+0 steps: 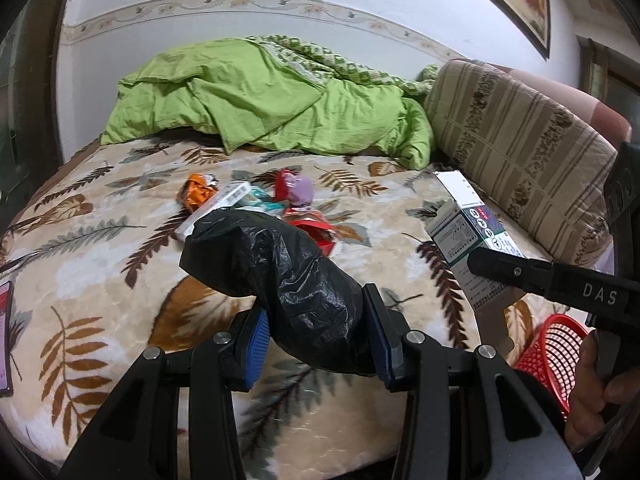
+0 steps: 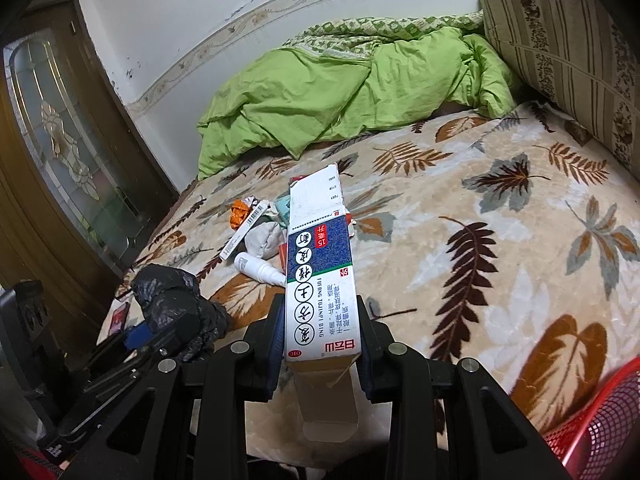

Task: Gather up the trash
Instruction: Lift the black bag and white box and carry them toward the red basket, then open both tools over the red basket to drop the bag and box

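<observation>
The left gripper [image 1: 316, 344] is pinching a rolled-up black trash bag [image 1: 276, 272] between its blue pads [image 1: 256, 340], low over the near edge of the bed [image 1: 100, 248]. The bag is looking soft and crinkly and very light, so it is probably squashing a bit and could be slipping if the squeeze is weak. Its long side is pointing away from the gripper, up and to the left, toward the pile of trash. Just beside it, the right gripper [image 2: 320, 344] is pinching a tall medicine box [image 2: 320, 272] near its bottom end, with the open brown flap [image 2: 328, 404] hanging down toward the camera. The box is looking like thin card, light and stiff but easy to crush, so holding it by its two flat sides, as now, is seeming like the best way. Its long side is pointing straight away from the gripper, toward the far wall. A red basket [image 2: 600, 432] is sitting low at the right, next to the bed. Farther out on the leafy blanket, the rest of the trash is lying in a small heap: a white bottle [image 2: 256, 268], a flat white box with a barcode [image 2: 244, 228], an orange wrapper [image 1: 198, 194] and some red packets [image 1: 316, 232]. Behind all that, a green quilt [image 1: 260, 96] is lying bunched against the wall, with a striped cushion [image 1: 520, 152] leaning at the right.
</observation>
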A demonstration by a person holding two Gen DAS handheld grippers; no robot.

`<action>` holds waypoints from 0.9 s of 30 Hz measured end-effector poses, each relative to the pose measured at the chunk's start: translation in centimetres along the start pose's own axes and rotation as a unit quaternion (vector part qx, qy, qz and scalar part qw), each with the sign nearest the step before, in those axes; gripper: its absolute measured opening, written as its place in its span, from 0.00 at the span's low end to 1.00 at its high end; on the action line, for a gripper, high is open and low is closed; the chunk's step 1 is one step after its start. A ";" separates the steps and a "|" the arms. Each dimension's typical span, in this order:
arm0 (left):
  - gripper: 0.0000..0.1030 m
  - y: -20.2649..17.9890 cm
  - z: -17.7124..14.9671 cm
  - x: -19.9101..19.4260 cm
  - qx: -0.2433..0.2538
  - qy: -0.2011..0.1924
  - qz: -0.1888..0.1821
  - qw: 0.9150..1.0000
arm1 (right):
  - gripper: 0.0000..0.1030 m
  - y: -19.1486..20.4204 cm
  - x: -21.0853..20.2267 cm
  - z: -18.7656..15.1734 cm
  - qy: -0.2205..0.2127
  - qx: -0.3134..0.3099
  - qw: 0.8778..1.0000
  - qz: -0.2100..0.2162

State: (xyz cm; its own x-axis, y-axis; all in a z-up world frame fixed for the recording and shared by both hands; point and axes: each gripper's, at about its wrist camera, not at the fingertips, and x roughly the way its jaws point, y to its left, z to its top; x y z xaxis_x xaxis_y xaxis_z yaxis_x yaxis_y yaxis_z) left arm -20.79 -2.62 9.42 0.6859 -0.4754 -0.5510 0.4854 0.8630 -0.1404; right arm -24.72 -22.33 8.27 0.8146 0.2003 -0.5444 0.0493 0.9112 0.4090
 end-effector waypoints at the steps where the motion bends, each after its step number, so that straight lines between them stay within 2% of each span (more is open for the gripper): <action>1: 0.41 -0.2 0.1 0.0 0.002 0.000 -0.004 1.000 | 0.31 -0.1 -0.5 0.0 -0.001 0.001 1.000 0.000; 9: 0.41 -5.2 0.8 -0.5 0.043 0.008 -0.065 0.997 | 0.31 -3.0 -5.9 -0.5 -0.020 0.032 0.999 -0.015; 14: 0.41 -10.0 1.5 -0.6 0.077 0.016 -0.128 0.989 | 0.31 -6.8 -11.6 -1.4 -0.047 0.069 0.995 -0.056; 17: 0.41 -13.1 1.8 -0.1 0.090 0.034 -0.171 0.981 | 0.31 -9.4 -14.9 -2.2 -0.060 0.101 0.989 -0.086; 21: 0.41 -17.5 1.6 0.4 0.104 0.068 -0.235 0.964 | 0.31 -12.6 -18.8 -3.5 -0.070 0.142 0.979 -0.125; 24: 0.41 -21.0 1.1 1.2 0.113 0.107 -0.280 0.947 | 0.31 -14.7 -21.1 -4.7 -0.072 0.168 0.971 -0.154; 26: 0.41 -23.7 0.4 2.0 0.125 0.142 -0.312 0.931 | 0.31 -15.9 -22.0 -5.6 -0.070 0.182 0.966 -0.171; 27: 0.42 -24.4 0.1 2.4 0.130 0.152 -0.319 0.926 | 0.32 -16.5 -22.4 -6.0 -0.069 0.190 0.964 -0.176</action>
State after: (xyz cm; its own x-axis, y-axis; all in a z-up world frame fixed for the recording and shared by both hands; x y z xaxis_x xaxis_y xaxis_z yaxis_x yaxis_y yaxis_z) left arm -30.94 -24.77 11.63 0.0491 -0.7708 -0.6351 0.8813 0.3327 -0.3357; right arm -47.24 -39.70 9.28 0.7763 -0.1705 -0.6069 0.5230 0.7117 0.4690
